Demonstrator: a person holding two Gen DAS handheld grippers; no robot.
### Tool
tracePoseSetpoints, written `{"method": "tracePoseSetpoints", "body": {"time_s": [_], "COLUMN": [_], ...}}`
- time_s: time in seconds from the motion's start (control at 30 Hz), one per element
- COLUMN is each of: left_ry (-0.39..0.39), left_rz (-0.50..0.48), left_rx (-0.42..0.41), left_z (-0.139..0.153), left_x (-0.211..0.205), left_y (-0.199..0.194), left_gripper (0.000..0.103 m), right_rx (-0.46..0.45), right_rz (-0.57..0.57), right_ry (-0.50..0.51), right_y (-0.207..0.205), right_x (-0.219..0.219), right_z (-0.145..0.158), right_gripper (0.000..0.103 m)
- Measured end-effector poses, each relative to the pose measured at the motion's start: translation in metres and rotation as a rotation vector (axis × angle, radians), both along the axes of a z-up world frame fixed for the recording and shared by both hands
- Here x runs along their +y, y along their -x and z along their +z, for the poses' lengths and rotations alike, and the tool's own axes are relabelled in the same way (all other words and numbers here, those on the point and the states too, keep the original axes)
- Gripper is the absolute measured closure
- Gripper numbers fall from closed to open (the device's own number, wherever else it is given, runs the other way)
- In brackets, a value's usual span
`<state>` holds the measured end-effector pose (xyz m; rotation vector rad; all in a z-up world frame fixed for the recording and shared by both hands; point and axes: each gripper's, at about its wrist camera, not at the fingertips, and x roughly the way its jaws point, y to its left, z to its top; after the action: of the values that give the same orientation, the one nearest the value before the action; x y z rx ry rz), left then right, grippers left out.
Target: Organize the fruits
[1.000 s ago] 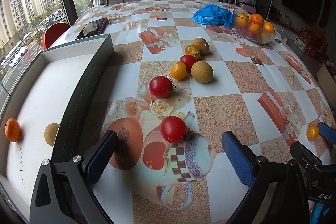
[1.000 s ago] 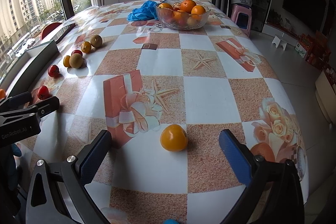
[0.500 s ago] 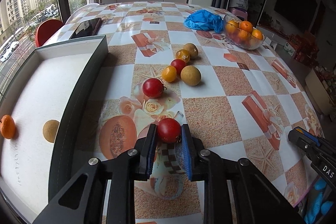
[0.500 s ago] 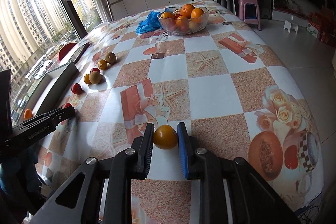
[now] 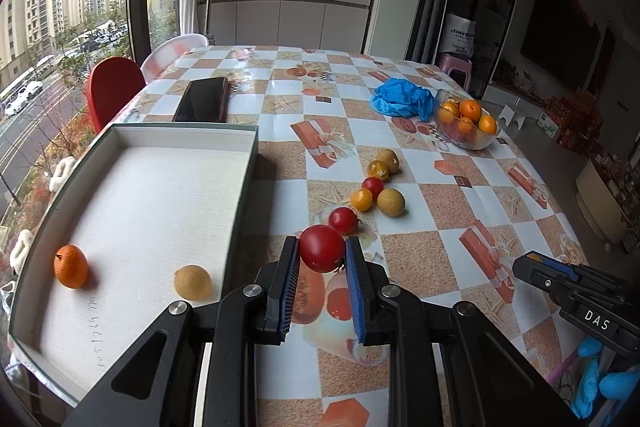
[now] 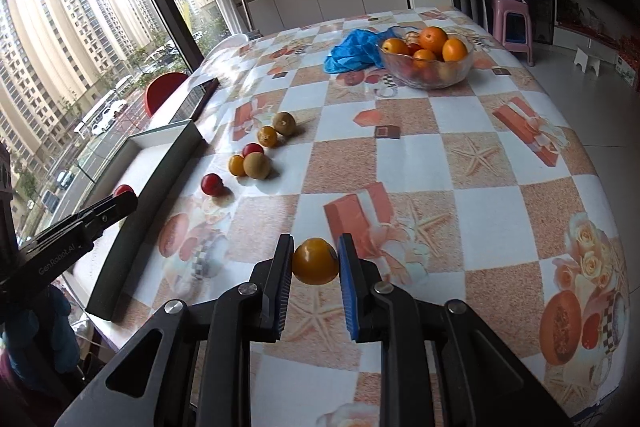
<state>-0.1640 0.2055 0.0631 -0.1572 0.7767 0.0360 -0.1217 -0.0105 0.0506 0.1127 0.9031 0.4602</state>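
Currently both grippers are loaded. Left gripper (image 5: 322, 259): jaws clamped on a red tomato (image 5: 321, 247), held clear above the worktop (image 5: 440, 211), just right of the tray wall. Right gripper (image 6: 315, 265): jaws clamped on a yellow-orange fruit (image 6: 315, 260), also lifted off the checkered cloth. Left view: white tray (image 5: 244, 187) sits at 9 o'clock from the held tomato, with an orange mandarin (image 5: 71, 265) and a tan round fruit (image 5: 192, 281) inside near its close end, apart from each other. At 12 to 1 o'clock from the left gripper, a loose line of fruit lies on the worktop: second red tomato (image 5: 343, 220) nearest, then a small orange fruit (image 5: 361, 199), a small red one (image 5: 373, 185) and a tan one (image 5: 391, 202) bunched together, then two more yellowish fruits (image 5: 383, 165) further out. Glass bowl (image 5: 466, 143) of oranges at 2 o'clock, far side, blue plastic bag (image 5: 402, 101) just beside it. Dark phone (image 5: 202, 99) lies beyond the tray's far wall. Right gripper tip shows at 3 o'clock in the left view.
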Motion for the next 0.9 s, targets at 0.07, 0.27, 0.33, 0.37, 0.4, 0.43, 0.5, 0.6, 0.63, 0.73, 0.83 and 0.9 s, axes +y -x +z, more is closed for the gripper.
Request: {"method": "tracePoseSetpoints", "body": {"time_s": [0.07, 0.27, 0.33, 0.37, 0.4, 0.43, 0.5, 0.6, 0.63, 0.73, 0.83, 0.9], "left_ry": [-0.014, -0.047, -0.046, -0.044, -0.040, -0.033, -0.024, -0.022, -0.025, -0.023, -0.015, -0.013], "left_rz": [0.025, 0.107, 0.136, 0.153, 0.170, 0.183, 0.201, 0.215, 0.218, 0.226, 0.232, 0.233], "left_rx": [-0.004, 0.027, 0.041, 0.047, 0.052, 0.056, 0.065, 0.072, 0.073, 0.071, 0.072, 0.074], "left_z": [0.002, -0.006, -0.012, -0.015, -0.018, -0.020, -0.026, -0.033, -0.035, -0.041, -0.046, -0.049], "left_x": [0.016, 0.065, 0.081, 0.088, 0.094, 0.101, 0.111, 0.120, 0.122, 0.128, 0.133, 0.136], "left_y": [0.006, 0.017, 0.019, 0.021, 0.022, 0.023, 0.026, 0.026, 0.026, 0.026, 0.025, 0.025], "left_gripper": [0.079, 0.079, 0.079, 0.079, 0.079, 0.079, 0.079, 0.079, 0.079, 0.079, 0.079, 0.079], "right_rx": [0.005, 0.023, 0.028, 0.029, 0.028, 0.028, 0.030, 0.046, 0.050, 0.055, 0.063, 0.073], "right_rz": [0.039, 0.184, 0.232, 0.255, 0.276, 0.294, 0.327, 0.362, 0.370, 0.391, 0.405, 0.409], "right_ry": [-0.013, -0.020, -0.015, -0.012, -0.007, -0.002, 0.010, 0.030, 0.038, 0.064, 0.094, 0.110], "right_y": [-0.003, -0.009, -0.009, -0.009, -0.009, -0.008, -0.008, -0.010, -0.011, -0.010, -0.013, -0.015], "right_x": [0.021, 0.098, 0.124, 0.137, 0.149, 0.160, 0.180, 0.205, 0.213, 0.230, 0.243, 0.250], "right_z": [0.005, 0.013, 0.013, 0.013, 0.013, 0.013, 0.011, 0.006, 0.004, 0.000, -0.007, -0.011], "right_gripper": [0.078, 0.078, 0.078, 0.079, 0.079, 0.079, 0.079, 0.079, 0.079, 0.079, 0.079, 0.079]}}
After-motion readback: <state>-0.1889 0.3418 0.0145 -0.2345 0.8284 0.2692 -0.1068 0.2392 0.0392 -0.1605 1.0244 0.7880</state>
